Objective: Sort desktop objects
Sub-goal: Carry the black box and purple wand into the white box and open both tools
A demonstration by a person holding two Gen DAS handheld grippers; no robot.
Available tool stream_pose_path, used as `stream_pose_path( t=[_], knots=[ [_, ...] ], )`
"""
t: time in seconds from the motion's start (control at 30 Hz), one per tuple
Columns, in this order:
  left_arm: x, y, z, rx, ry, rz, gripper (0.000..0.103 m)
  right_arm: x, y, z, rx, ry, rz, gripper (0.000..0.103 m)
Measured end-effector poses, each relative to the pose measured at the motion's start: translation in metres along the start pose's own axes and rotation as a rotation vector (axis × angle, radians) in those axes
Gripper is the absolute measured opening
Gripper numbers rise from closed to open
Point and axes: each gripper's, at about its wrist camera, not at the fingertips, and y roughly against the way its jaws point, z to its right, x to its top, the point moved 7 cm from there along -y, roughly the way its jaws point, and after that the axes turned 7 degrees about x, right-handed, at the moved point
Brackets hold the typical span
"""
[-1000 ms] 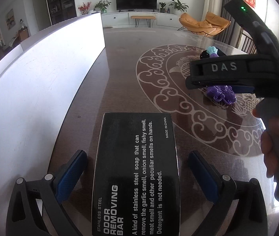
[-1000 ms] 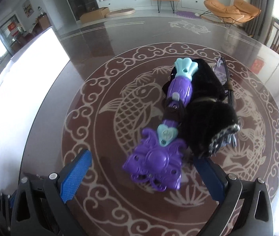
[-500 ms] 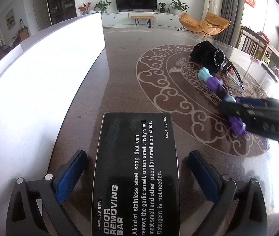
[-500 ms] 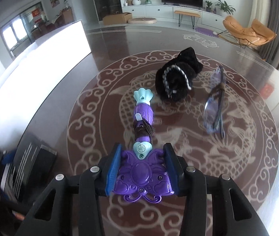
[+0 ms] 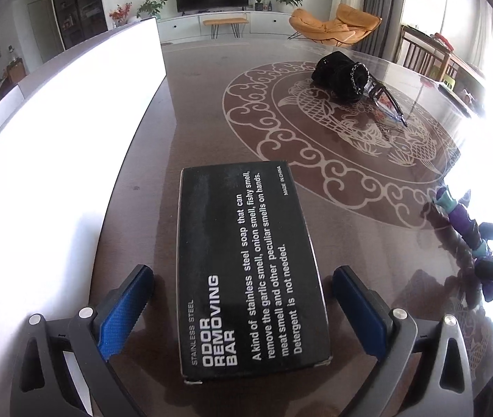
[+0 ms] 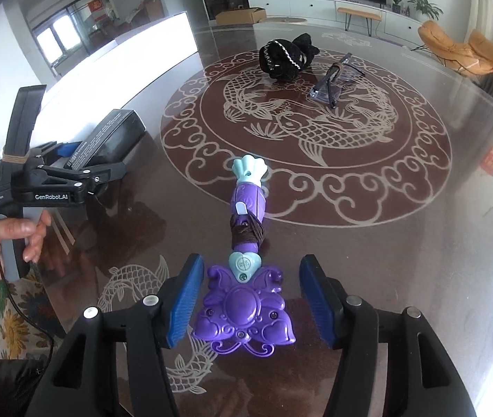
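A black box [image 5: 246,271] printed "odor removing bar" lies flat on the glossy brown table between the wide-open fingers of my left gripper [image 5: 243,309]; neither pad touches it. The box also shows in the right wrist view [image 6: 107,139]. My right gripper [image 6: 251,302] is open around the ornate head of a purple and teal toy wand [image 6: 246,278], which lies on the table near the front edge with gaps on both sides. The wand shows at the right edge of the left wrist view [image 5: 462,222]. A black pouch [image 6: 283,57] and glasses [image 6: 333,83] lie farther back.
A tall white panel [image 5: 55,132] stands along the table's left side. The table top carries a pale fish medallion [image 6: 302,125]. The left gripper [image 6: 58,184] and the hand holding it show at the left of the right wrist view. Chairs stand beyond the far right edge.
The right gripper carried the wand from beside the pouch toward the front edge, then opened, leaving it on the table. The left gripper and box have not moved.
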Motion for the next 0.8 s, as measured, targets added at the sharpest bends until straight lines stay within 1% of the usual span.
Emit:
stream_pose_path(
  t=[0.07,0.1,0.13,0.17,0.2,0.27,0.33,0.37,0.47,0.57,0.67,0.73,0.8],
  knots=[
    [-0.003,0.0,-0.001,-0.005,0.001,-0.002,0.103,0.006,-0.008,-0.007,0.006,0.018,-0.006,0.06],
    [-0.002,0.002,-0.002,-0.003,0.007,0.007,0.094,0.009,-0.012,-0.011,0.005,0.026,0.0,0.06],
    [-0.003,0.007,-0.002,0.004,0.008,0.041,0.063,0.012,-0.014,-0.014,-0.01,0.037,0.003,0.057],
    [-0.001,0.011,0.0,-0.008,0.006,0.059,0.058,0.014,-0.016,-0.017,-0.047,0.05,-0.004,0.038],
    [-0.002,0.011,0.001,-0.011,0.005,0.055,0.057,0.016,-0.017,-0.017,-0.085,0.054,-0.012,0.024],
    [-0.004,0.017,0.004,-0.055,0.016,0.081,0.057,0.016,-0.014,-0.018,-0.051,0.006,-0.011,0.023],
    [-0.007,0.029,0.006,-0.066,0.03,0.114,0.057,0.016,-0.004,-0.02,-0.054,0.0,0.007,0.023],
    [-0.007,0.039,0.005,-0.086,0.047,0.136,0.057,0.016,0.004,-0.023,-0.04,-0.005,0.022,0.023],
    [-0.007,0.074,-0.003,-0.137,0.113,0.204,0.057,0.028,0.031,-0.039,-0.002,-0.001,0.074,0.023],
    [-0.004,0.116,-0.023,-0.179,0.188,0.278,0.057,0.052,0.058,-0.068,0.03,0.037,0.132,0.023],
    [0.003,0.163,-0.056,-0.169,0.232,0.367,0.057,0.084,0.079,-0.112,0.069,0.105,0.208,0.022],
    [0.005,0.191,-0.087,-0.135,0.254,0.423,0.057,0.108,0.09,-0.147,0.113,0.147,0.266,0.022],
    [0.005,0.212,-0.123,-0.081,0.275,0.451,0.057,0.131,0.098,-0.186,0.171,0.19,0.308,0.022]
  ],
)
